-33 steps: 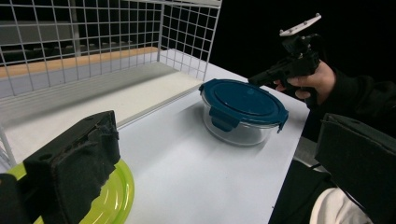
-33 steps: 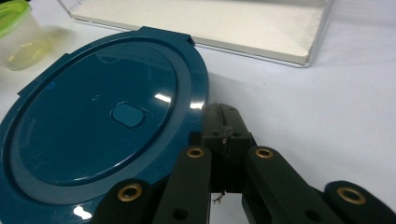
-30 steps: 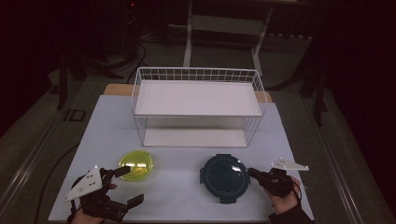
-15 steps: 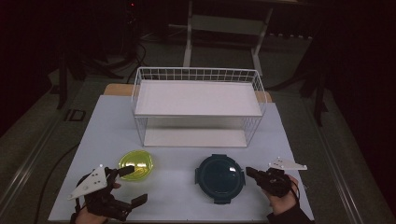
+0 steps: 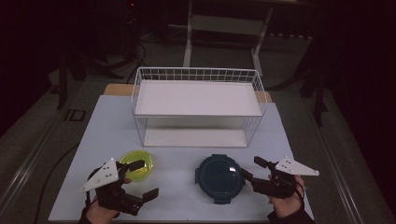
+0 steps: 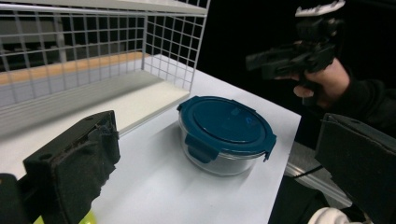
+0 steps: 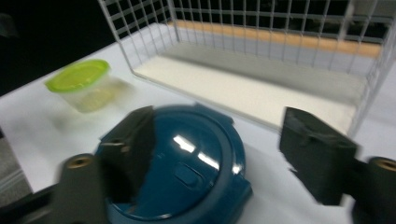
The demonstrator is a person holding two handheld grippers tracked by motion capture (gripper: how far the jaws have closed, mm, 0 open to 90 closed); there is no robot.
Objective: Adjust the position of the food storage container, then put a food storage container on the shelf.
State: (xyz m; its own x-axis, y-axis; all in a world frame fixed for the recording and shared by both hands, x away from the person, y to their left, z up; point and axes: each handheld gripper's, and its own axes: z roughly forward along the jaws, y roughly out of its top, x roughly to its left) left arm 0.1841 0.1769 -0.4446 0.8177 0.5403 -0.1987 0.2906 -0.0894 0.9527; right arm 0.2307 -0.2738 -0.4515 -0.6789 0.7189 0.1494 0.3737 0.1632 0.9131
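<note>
Right gripper [image 5: 249, 170] jaws just opened, spread wide, nothing between; blue-lidded glass container [image 5: 220, 178] sits on table in front of white wire rack [image 5: 197, 105] (apparently just released). Left gripper [image 5: 142, 178] spread beside green-lidded tub [image 5: 137, 165]. Likely next: close on tub.
</note>
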